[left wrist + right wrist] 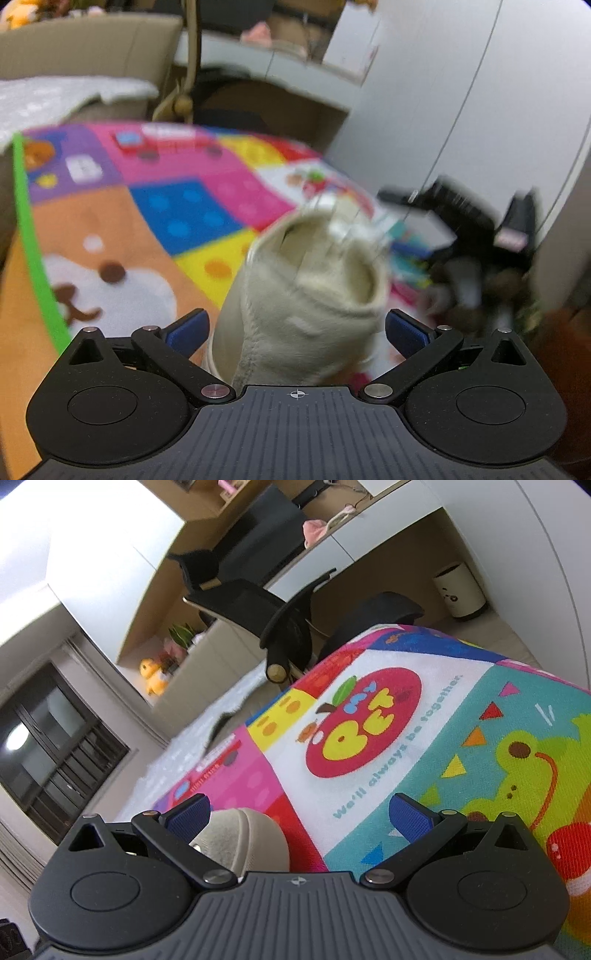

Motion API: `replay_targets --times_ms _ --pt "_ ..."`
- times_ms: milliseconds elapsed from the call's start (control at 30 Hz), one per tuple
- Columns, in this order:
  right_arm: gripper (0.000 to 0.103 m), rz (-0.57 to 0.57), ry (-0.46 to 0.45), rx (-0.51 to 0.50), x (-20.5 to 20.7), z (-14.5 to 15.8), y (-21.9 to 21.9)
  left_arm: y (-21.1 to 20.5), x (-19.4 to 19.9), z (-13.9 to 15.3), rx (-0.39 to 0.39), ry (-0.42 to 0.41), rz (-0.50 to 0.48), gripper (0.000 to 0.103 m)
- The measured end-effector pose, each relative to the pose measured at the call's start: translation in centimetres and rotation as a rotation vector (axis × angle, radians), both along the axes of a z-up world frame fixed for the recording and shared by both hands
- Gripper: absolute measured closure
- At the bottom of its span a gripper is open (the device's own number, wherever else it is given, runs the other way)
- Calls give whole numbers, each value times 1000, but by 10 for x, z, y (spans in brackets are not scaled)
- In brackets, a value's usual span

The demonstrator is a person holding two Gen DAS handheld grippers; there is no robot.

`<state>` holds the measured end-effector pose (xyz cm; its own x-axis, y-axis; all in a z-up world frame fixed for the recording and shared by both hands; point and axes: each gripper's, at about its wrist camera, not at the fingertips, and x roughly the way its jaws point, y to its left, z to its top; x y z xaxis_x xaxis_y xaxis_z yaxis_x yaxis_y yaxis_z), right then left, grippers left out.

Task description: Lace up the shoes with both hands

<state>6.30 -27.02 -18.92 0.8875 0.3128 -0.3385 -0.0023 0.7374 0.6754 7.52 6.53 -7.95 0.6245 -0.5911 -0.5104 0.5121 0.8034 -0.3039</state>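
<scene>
A cream-coloured shoe lies on a bright cartoon-print mat, its heel toward the left wrist camera and its opening facing up. The picture is motion-blurred, so I cannot make out the laces. My left gripper is open, its blue pads on either side of the shoe's heel, not closed on it. My right gripper is open and empty above the mat. The shoe's rounded toe shows just beside the right gripper's left pad. The right gripper shows blurred in the left wrist view.
A black office chair stands beyond the mat's far edge, by a white desk. A small round bin is on the floor to the right. White bubble wrap lies to the left of the mat.
</scene>
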Motion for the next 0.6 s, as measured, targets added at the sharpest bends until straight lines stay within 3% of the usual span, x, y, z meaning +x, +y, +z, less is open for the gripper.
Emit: replay_targets --times_ms 133,233,333,433,600 --pt "0 -9 -22 24 -3 -1 -2 3 -18 54 -14 -147 65 0" --pt "0 -12 -25 27 -4 0 -2 -25 4 82 31 -161 67 3" --pt "0 -11 -31 31 -6 0 -2 -62 46 79 137 -57 27 85" --pt "0 -13 -40 44 -7 -1 -4 -86 77 65 202 58 20 84" --pt "0 -15 -45 51 -7 -1 -4 -87 87 51 147 150 49 83"
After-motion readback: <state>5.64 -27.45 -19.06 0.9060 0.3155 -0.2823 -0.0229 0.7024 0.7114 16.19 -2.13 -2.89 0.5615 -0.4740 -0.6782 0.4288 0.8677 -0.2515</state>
